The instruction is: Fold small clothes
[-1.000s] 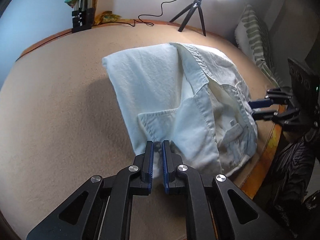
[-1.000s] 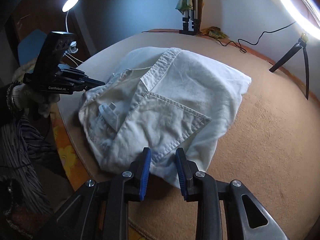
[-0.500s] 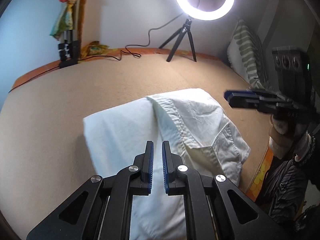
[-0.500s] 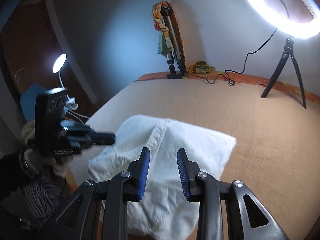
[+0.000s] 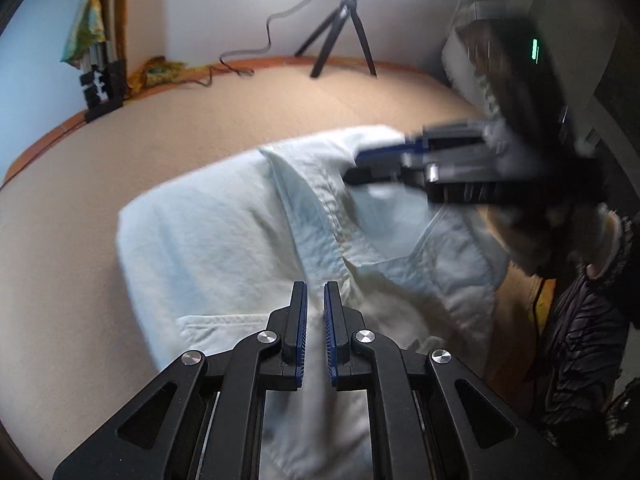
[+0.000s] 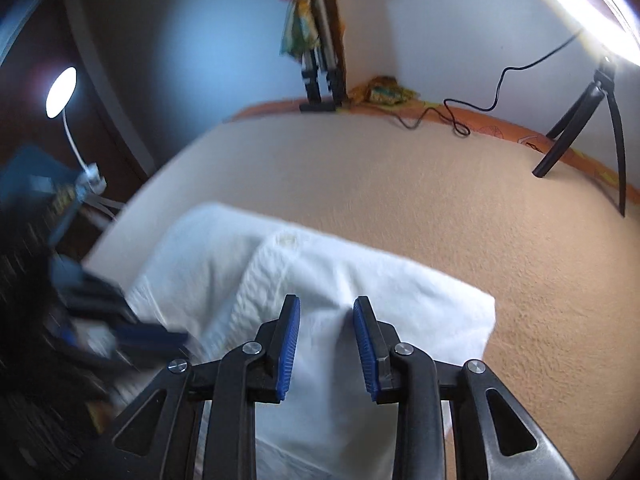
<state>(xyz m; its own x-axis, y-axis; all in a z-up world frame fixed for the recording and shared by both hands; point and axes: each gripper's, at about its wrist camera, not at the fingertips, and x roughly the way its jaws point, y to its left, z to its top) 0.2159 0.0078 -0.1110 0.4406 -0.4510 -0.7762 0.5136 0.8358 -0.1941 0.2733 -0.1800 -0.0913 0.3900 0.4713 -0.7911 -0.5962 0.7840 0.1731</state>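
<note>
A folded white pair of shorts [image 5: 240, 240] lies on the tan bed [image 5: 200, 120], waistband and pocket showing. My left gripper [image 5: 315, 304] hovers above its near part with jaws nearly closed and nothing between them. My right gripper [image 6: 326, 320] is open and empty above the shorts [image 6: 360, 292]. In the left wrist view the right gripper [image 5: 360, 168] is blurred, reaching over the garment's far right part. In the right wrist view the left gripper [image 6: 176, 338] is a blur at the left, over the garment's left edge.
A ring light on a black tripod [image 5: 344, 36] stands at the back of the bed, its cable [image 6: 452, 116] along the far edge. A second stand with colourful cloth [image 6: 316, 40] stands by the wall. A lamp [image 6: 60, 92] glows left. A striped pillow [image 5: 476, 80] lies right.
Both grippers rose away from the shorts, then came down over them again. The right gripper has moved in over the garment's far right part. The shorts have not moved.
</note>
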